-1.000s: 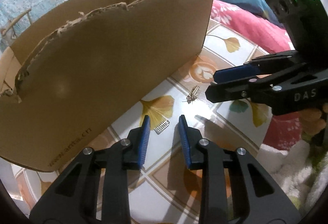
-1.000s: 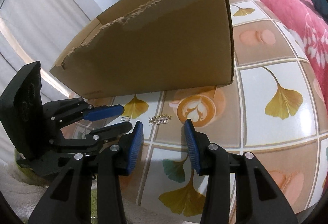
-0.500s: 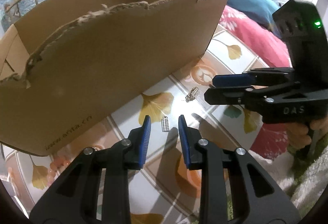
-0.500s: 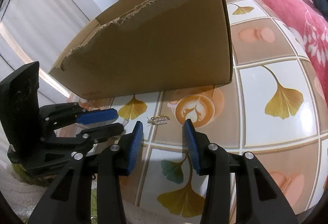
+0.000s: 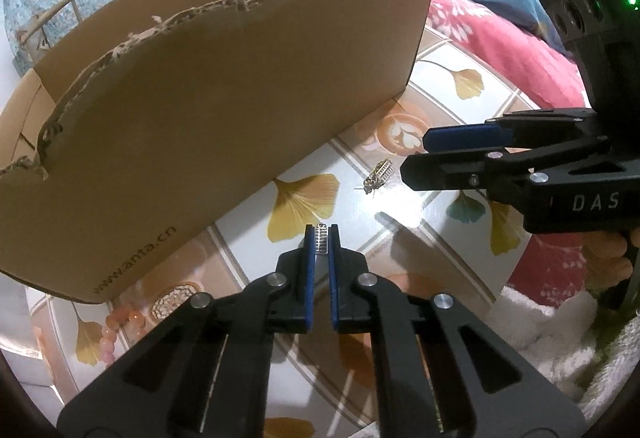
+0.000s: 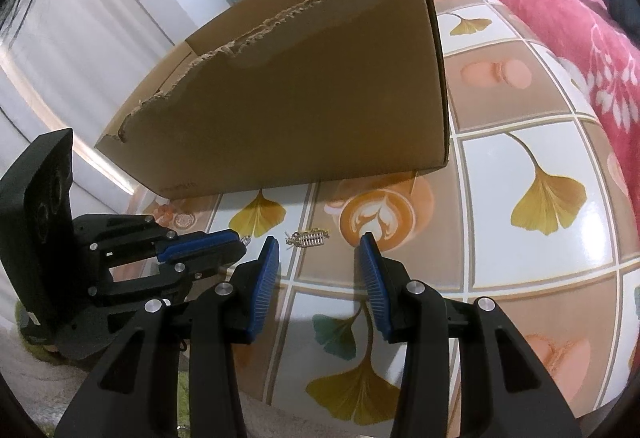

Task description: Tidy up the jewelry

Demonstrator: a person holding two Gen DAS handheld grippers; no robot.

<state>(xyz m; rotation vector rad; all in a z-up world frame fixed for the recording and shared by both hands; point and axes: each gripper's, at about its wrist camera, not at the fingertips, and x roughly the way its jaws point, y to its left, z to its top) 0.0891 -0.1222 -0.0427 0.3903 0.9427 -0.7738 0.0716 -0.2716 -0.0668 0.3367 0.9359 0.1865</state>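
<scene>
Pinched between the blue pads of the left gripper (image 5: 321, 238): small silver comb-shaped charm (image 5: 321, 238), lower centre, held only at the tips; could slip out if lifted abruptly; right gripper (image 6: 319, 262) gaping wide, holding nothing, second gold-silver ribbed charm (image 6: 309, 238) just ahead between its fingers; torn brown cardboard box (image 5: 224, 93) beyond, upper left.

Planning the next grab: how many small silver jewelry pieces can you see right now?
2. One silver charm is pinched in the left tool. The other silver piece lies on the tablecloth ahead of the open right tool. The cardboard box may hide more.
</scene>
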